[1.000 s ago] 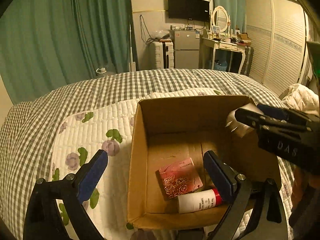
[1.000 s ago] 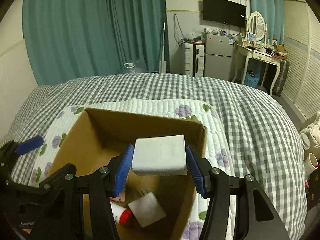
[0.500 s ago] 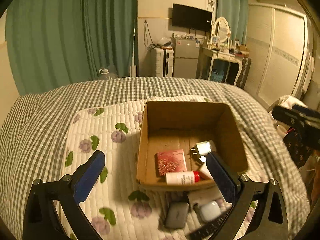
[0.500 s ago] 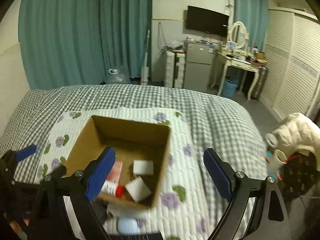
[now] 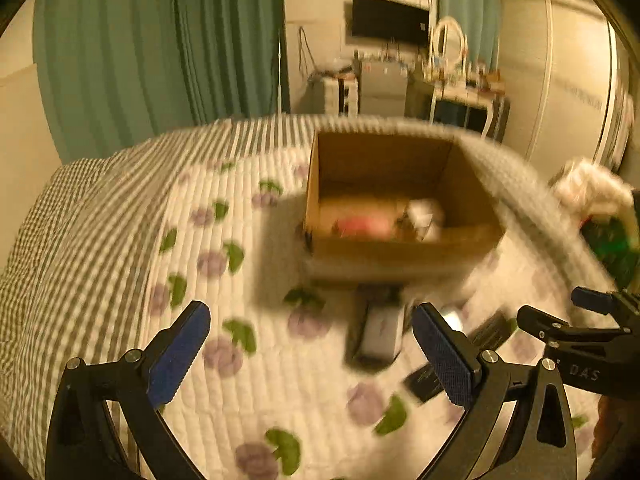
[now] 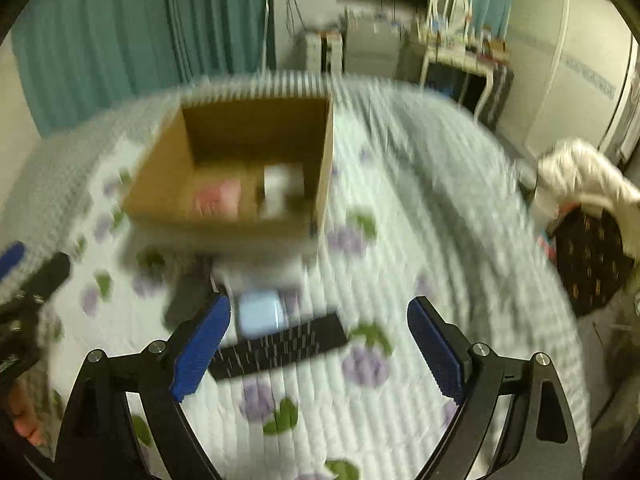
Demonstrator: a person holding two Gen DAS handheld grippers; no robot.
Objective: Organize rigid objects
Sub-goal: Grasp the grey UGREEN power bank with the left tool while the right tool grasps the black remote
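Observation:
A cardboard box (image 5: 400, 246) stands on the flowered quilt (image 5: 248, 380); it also shows in the right wrist view (image 6: 224, 222). Inside lie a pink item (image 5: 362, 227) and white blocks (image 6: 282, 184), blurred. In front of the box lie a grey flat case (image 5: 382, 336), a pale blue case (image 6: 260, 314) and a black remote (image 6: 280, 346). My left gripper (image 5: 310, 354) is open and empty above the quilt. My right gripper (image 6: 320, 346) is open and empty, above the remote and the blue case.
A grey checked bedspread (image 5: 80, 216) covers the bed around the quilt. White clothing (image 6: 580, 176) and a dark bag (image 6: 588, 256) lie off the bed's right side. Curtains, a dresser and a fridge stand far behind.
My right gripper let go of the white block, which now lies in the box. Both grippers have pulled back and away from the box, and loose items in front of it came into view.

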